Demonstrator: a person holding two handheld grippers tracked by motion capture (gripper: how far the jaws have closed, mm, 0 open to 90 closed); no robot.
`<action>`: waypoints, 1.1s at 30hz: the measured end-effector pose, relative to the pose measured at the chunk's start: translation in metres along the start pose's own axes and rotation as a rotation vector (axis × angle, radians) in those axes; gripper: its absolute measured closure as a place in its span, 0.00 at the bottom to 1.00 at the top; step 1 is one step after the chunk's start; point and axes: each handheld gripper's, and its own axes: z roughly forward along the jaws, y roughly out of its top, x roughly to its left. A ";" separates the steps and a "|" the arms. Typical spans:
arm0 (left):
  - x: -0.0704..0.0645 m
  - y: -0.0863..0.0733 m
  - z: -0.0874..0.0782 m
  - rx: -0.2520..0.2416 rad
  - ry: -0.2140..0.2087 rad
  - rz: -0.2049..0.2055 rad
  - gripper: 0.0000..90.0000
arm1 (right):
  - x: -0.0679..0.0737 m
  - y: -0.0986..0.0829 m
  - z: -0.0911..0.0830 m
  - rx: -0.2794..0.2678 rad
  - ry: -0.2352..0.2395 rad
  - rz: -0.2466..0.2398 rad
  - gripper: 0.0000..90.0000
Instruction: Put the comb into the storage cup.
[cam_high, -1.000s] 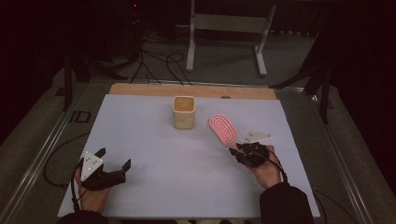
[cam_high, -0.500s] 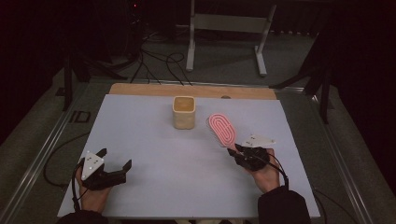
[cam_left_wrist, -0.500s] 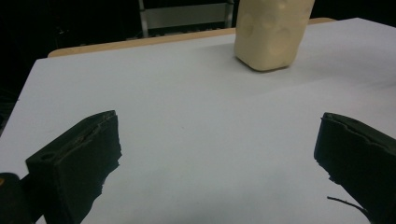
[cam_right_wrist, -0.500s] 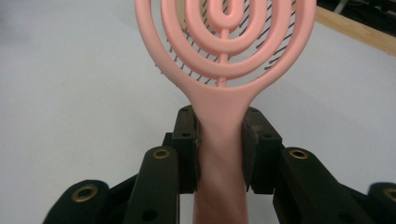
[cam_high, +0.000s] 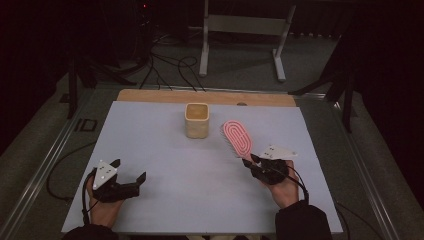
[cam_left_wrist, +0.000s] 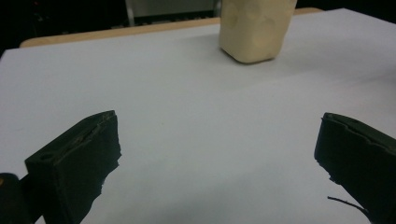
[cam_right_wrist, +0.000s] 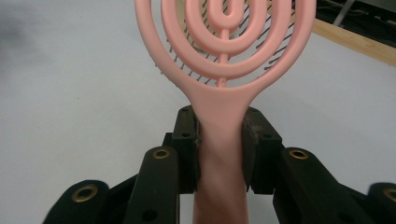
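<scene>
Now your left gripper (cam_high: 131, 176) rests near the white table's (cam_high: 200, 165) front-left corner, jaws spread wide with nothing between them. Farther back, mid-table, stands the beige cup (cam_high: 197, 120). Your right gripper (cam_right_wrist: 220, 140) is clamped on the pink hairbrush (cam_high: 239, 138) handle, front right.

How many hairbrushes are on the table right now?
1. The pink hairbrush lies right of the beige cup, its handle clamped in the right gripper. Nothing suggests a hidden second one.
</scene>
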 end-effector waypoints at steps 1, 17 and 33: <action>-0.001 0.001 0.001 0.007 -0.007 0.000 0.01 | 0.000 0.000 0.000 -0.002 -0.002 -0.002 0.77; -0.015 0.019 0.013 0.034 -0.070 -0.008 0.01 | 0.006 0.001 0.004 -0.013 0.004 -0.003 0.78; -0.033 0.053 0.028 0.005 -0.146 0.015 0.01 | 0.012 0.003 0.005 -0.028 0.006 -0.020 0.78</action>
